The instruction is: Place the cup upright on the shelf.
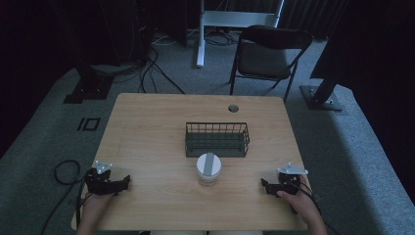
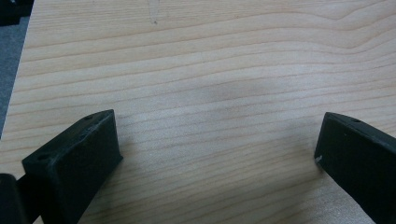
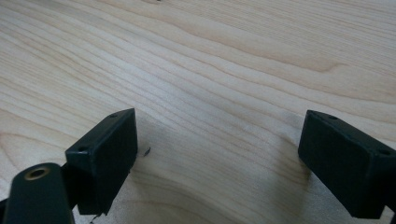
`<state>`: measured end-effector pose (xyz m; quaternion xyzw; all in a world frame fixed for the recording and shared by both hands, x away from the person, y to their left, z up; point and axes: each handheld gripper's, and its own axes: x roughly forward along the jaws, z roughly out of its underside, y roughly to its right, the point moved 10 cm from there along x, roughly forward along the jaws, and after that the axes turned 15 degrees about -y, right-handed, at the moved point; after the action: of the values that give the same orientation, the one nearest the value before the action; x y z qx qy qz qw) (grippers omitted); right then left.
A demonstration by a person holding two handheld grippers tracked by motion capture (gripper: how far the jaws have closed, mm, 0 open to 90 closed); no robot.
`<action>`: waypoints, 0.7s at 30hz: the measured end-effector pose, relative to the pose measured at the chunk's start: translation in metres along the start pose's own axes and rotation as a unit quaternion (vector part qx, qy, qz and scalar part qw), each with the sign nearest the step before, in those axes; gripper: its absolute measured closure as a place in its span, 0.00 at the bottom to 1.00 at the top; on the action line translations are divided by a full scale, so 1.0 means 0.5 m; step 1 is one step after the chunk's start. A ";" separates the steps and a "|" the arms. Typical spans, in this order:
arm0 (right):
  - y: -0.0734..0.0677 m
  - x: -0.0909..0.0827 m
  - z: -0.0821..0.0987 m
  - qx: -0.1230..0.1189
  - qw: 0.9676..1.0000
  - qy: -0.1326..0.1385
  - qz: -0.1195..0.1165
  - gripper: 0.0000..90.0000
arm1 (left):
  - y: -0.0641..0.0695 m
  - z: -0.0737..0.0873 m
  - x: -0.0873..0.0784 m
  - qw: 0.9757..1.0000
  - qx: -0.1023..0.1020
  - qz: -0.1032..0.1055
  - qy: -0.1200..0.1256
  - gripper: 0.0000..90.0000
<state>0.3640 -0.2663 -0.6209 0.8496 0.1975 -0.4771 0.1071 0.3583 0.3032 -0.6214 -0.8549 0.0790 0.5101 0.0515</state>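
Grippers are sitting at the near corners of the wooden table (image 1: pixel 147 117), and we are looking at a start-like pose: the left gripper (image 1: pixel 122 183) is resting near the left edge, the right gripper (image 1: pixel 266 186) near the right edge, each with a hand behind it. In the left gripper view we are seeing the left gripper's two black jaws spread wide with bare wood grain between them; the right gripper view is showing the same for the right one, jaws apart and holding nothing.

The thing we are taking as the work's object is the white jar (image 1: pixel 208 169) with a grey band across its lid, standing upright between the two grippers and slightly farther up the table. Just beyond it, apparently touching or nearly so, the dark wire basket (image 1: pixel 217 139) is lying with its long axis running left to right.

The relation that is mattering most: the jar is lying inward of both grippers, to the right of the left one and to the left of the right one. We are judging the right gripper somewhat nearer, though the difference is small. Either hand would be needing to swing inward and slightly forward to reach it, and a short push away from us would be carrying the jar over the basket's near wall.
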 end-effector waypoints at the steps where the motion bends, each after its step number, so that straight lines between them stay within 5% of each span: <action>1: 0.000 0.000 0.000 0.000 1.000 0.000 0.000 0.13 | 0.000 0.000 0.000 1.000 0.000 0.000 0.000 0.00; 7: -0.005 0.000 -0.004 -0.012 1.000 0.004 0.004 0.15 | 0.000 0.000 0.000 1.000 0.000 0.000 0.000 0.00; 21: -0.072 -0.007 -0.044 -0.050 0.998 0.030 -0.024 0.15 | 0.000 0.000 0.000 1.000 0.000 0.000 0.000 0.00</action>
<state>0.3635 -0.2264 -0.6064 0.8522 0.2447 -0.4432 0.1320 0.3582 0.3033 -0.6214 -0.8547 0.0791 0.5104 0.0520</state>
